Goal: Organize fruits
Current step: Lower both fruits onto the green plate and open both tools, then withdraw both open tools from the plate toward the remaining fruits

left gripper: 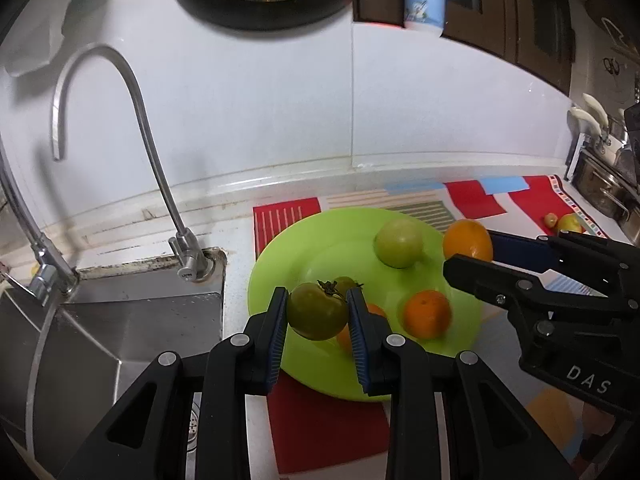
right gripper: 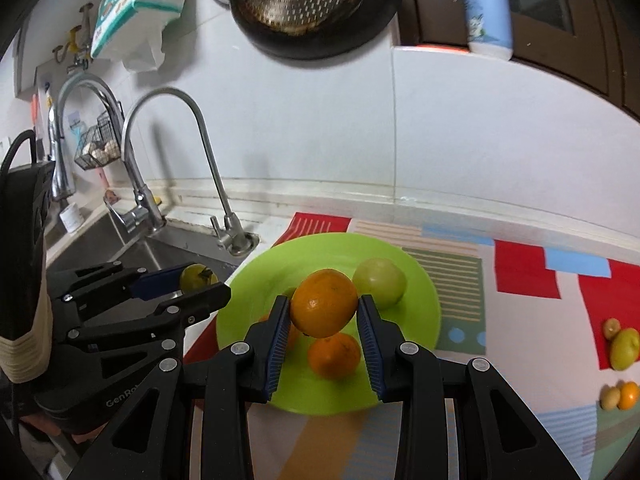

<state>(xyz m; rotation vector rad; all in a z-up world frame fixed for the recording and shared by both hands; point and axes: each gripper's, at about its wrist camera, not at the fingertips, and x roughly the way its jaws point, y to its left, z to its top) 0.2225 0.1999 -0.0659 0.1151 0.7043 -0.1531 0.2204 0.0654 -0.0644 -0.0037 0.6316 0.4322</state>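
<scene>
A kitchen counter (left gripper: 236, 248) against a pale splashback, a steel sink (left gripper: 132, 320) at the left with a gooseneck faucet (left gripper: 132, 112) arching over it, and a bright patchwork mat (right gripper: 520, 276) of red, blue and striped panels spread across the worktop. Up top, a dark pan (right gripper: 316, 4) hangs on the wall, and a white-and-blue bottle (right gripper: 486, 8) stands on the ledge, its label too small to read. A green-printed tissue pack (right gripper: 136, 0) hangs at the upper left, print illegible.

Lettering on the tools: "DAS" on the right gripper's body in the left wrist view, "GenRo" on the left one's body in the right wrist view, the rest cut off.

The left gripper (left gripper: 318, 310) is clamped on a green tomato (left gripper: 316, 312), blue pads pressing both sides, lifted above the near-left edge of the lime-green plate (left gripper: 320, 240). The right gripper (right gripper: 324, 312) is closed around an orange (right gripper: 324, 308), held over the plate's middle.

On the plate, a pale green tomato (right gripper: 380, 282) sits toward the back and a second orange (right gripper: 334, 354) nearer the front; another orange fruit is partly hidden behind the fingers. Far right on the mat, several small fruits wait, a yellow-green one (right gripper: 624, 350) and a small orange one (right gripper: 628, 396) among them.
</scene>
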